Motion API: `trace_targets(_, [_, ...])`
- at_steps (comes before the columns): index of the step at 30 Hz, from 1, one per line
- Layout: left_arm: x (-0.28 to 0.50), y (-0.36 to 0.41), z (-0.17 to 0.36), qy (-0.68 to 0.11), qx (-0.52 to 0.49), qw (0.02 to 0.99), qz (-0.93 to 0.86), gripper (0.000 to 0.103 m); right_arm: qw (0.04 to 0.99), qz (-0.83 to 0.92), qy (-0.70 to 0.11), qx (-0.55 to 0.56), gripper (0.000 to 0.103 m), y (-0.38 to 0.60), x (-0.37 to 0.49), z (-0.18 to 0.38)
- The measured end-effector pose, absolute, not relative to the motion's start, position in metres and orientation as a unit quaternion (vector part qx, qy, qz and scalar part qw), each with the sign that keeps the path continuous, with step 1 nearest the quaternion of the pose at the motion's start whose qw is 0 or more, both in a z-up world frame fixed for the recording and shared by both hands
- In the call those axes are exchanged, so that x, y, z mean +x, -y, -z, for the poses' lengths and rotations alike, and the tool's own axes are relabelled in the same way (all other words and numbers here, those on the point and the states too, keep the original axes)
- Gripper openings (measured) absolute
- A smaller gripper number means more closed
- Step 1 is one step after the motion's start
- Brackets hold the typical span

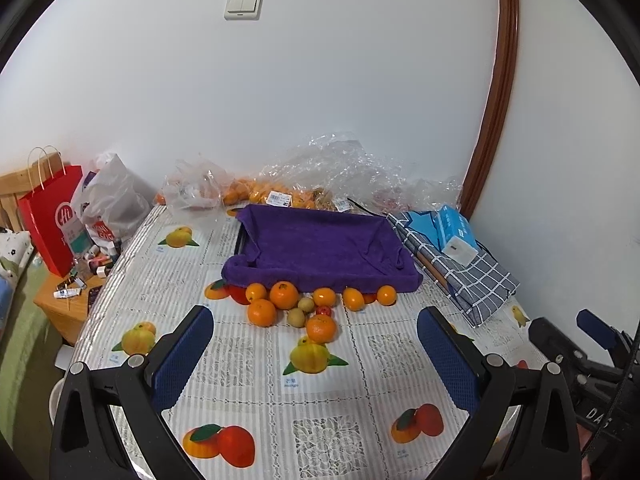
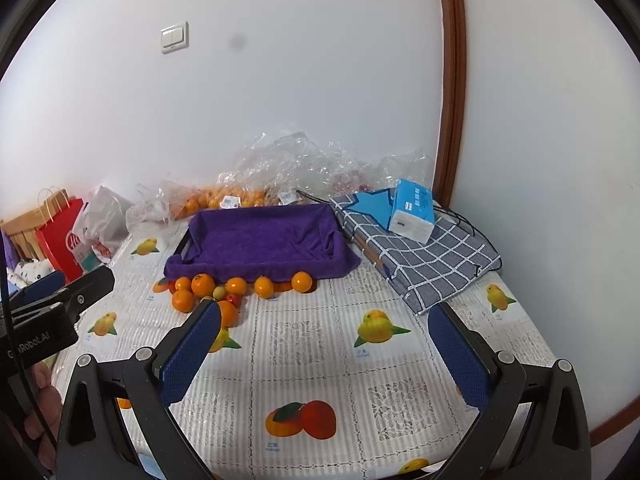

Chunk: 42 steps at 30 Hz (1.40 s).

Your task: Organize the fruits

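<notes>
Left wrist view: your left gripper point(image 1: 316, 354) released, empty; right gripper point(image 2: 324, 340) released too. Oranges point(image 1: 284, 295) lie loose on table point(image 1: 256, 396), touching near edge of purple-lined tray point(image 1: 320, 246). Approach nearest orange point(image 1: 321, 328) low, close gently; round fruit rolls.

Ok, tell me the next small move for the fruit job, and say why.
Probably ease the left gripper forward onto the nearest orange. Both grippers are open and hold nothing, every loose fruit lies on the tablecloth in front of the purple-lined tray, which holds no fruit, and that orange sits closest, between the left gripper's fingers.
</notes>
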<state>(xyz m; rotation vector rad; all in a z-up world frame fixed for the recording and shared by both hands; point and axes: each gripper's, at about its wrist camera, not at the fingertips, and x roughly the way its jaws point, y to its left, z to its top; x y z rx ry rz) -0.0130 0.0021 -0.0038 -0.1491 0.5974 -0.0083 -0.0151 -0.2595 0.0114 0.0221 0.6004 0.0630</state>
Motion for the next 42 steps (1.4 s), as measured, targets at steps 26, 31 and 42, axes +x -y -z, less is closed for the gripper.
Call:
trace_targets(26, [-0.014,0.001,-0.004,-0.283,-0.071,0.957,0.009,0.102,0.960,-0.044,-0.275,-0.001,0.102,0.253,-0.019,-0.013])
trace_targets(31, [-0.011,0.005,0.000,-0.284,-0.071,0.956,0.009,0.102,0.961,-0.043,-0.274,-0.014,0.102,0.251,-0.015,-0.009])
trace_targets(42, [0.007,0.000,0.022,-0.299,-0.066,0.952,-0.001,0.102,0.951,-0.079,-0.298,0.027,0.102,0.258,0.010,0.020])
